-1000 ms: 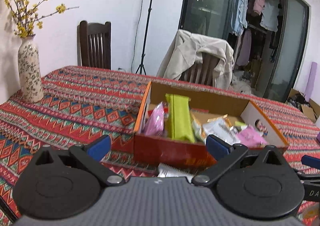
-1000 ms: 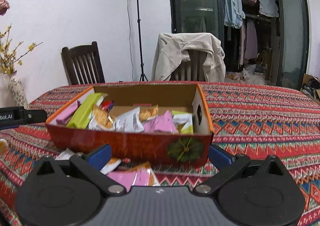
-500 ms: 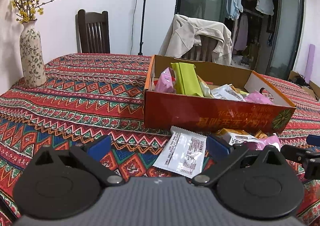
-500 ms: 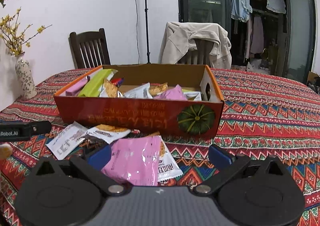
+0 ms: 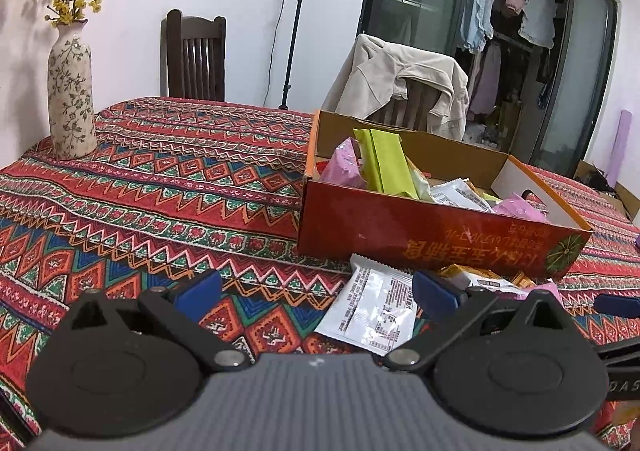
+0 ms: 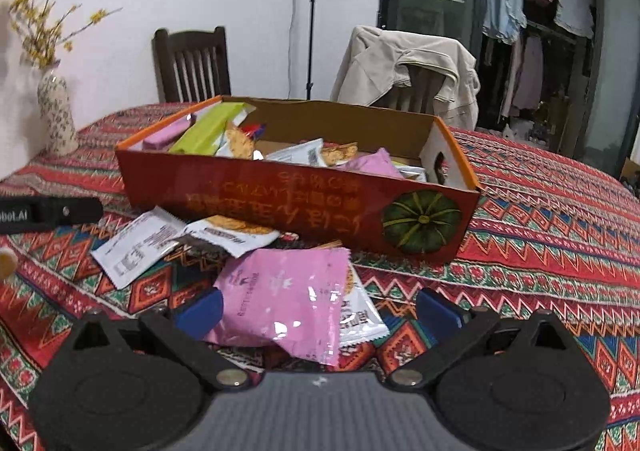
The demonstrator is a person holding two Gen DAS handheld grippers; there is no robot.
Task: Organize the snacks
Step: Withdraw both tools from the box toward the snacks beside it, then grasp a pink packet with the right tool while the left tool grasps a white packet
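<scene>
Both grippers have dropped toward the table; the right gripper (image 6: pixel 318 309), open and empty, is nearer the pink packet (image 6: pixel 286 305), lying flat before the box (image 6: pixel 296 207).

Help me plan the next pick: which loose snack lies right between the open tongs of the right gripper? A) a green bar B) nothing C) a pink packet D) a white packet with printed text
C: in the right wrist view the pink packet lies on the tablecloth between the open tongs of the right gripper, in front of the red box.
</scene>
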